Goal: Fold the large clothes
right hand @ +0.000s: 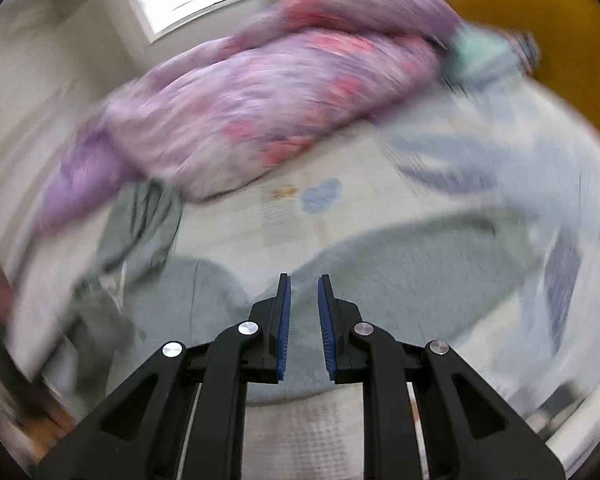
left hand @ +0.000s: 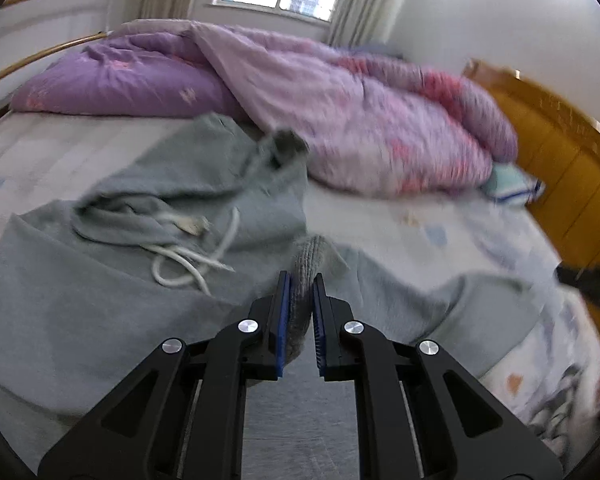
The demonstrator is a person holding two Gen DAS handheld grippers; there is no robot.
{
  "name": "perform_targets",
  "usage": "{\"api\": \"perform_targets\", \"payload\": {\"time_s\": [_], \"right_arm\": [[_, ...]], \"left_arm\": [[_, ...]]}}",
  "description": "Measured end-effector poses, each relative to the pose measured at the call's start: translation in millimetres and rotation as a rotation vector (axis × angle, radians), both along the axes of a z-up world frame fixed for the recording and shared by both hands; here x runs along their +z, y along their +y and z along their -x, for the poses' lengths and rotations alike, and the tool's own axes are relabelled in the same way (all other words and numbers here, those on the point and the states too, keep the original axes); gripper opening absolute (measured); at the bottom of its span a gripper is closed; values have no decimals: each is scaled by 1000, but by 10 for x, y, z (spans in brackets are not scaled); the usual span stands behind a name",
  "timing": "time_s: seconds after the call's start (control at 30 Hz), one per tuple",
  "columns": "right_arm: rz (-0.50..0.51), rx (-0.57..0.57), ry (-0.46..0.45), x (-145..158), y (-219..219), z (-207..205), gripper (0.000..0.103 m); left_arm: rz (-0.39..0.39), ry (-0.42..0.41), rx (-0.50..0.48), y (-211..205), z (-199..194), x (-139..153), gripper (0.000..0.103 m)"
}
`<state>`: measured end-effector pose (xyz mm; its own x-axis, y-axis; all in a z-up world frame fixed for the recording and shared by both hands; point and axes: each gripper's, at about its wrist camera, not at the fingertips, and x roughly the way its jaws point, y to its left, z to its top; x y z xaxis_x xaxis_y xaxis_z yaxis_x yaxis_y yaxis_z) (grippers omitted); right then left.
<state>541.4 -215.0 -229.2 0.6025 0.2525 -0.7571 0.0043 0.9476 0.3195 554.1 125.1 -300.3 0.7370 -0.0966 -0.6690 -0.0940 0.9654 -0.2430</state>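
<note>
A pale grey-green hoodie point(left hand: 100, 280) lies spread on the bed, its hood and white drawstrings point(left hand: 180, 264) bunched at the middle. My left gripper point(left hand: 302, 280) is shut on the ribbed grey cuff point(left hand: 312, 256) of a sleeve, which stands up between the blue pads. The right wrist view is heavily blurred. There my right gripper point(right hand: 303, 280) has its pads close together with the hoodie fabric point(right hand: 400, 264) pinched in the narrow gap and draping away to both sides. More of the garment lies crumpled at the left point(right hand: 140, 224).
A pink and purple quilt point(left hand: 360, 112) is heaped across the far side of the bed. A wooden headboard point(left hand: 560, 168) runs along the right, with a folded teal cloth point(left hand: 512, 186) beside it. Patterned bedsheet point(left hand: 440, 240) shows to the right. A dark blurred shape point(left hand: 588, 284) sits at the right edge.
</note>
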Motion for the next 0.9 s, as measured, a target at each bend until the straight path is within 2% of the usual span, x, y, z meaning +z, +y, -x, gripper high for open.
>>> {"api": "perform_targets", "payload": {"time_s": [0.17,0.23,0.27,0.3,0.33,0.4,0.5,0.57,0.63,0.7,0.77,0.9], "right_arm": [[-126,-177,84,-118,-630,-161,15],[-111,-252,110,-201,-839,-217,18],[-79,-289,109,-238,-965,-223,24],[-73,-325,108,-273,-1091,-200,35],[-92,-370,115,-343,-1256,-192,39],[-143,-425,134,-505,-1542,-170,41],[-232,-557,146,-726,-1992,-41,42],[-284,-630,148,-821,-2185,62,42],[-320,-670,130,-868,-2300,130,42],[-341,-725,111,-900,-2402,218,46],[-368,-749,102,-935,-2467,251,47],[-362,-732,136,-1021,-2471,185,51]], "left_arm": [[10,62,-34,-164,-71,-258,11],[25,69,-63,-173,-67,-313,11],[40,68,-74,-158,-58,-305,12],[74,56,-92,-127,-51,-295,12],[98,51,-105,-92,-51,-289,12],[107,51,-106,-90,-82,-296,12],[73,74,-127,-199,-139,-365,14],[94,103,-145,-271,-164,-451,26],[118,110,-169,-361,-146,-510,28],[109,119,-189,-450,-111,-541,37],[102,145,-207,-515,-76,-589,55],[126,203,-208,-507,-31,-712,62]]}}
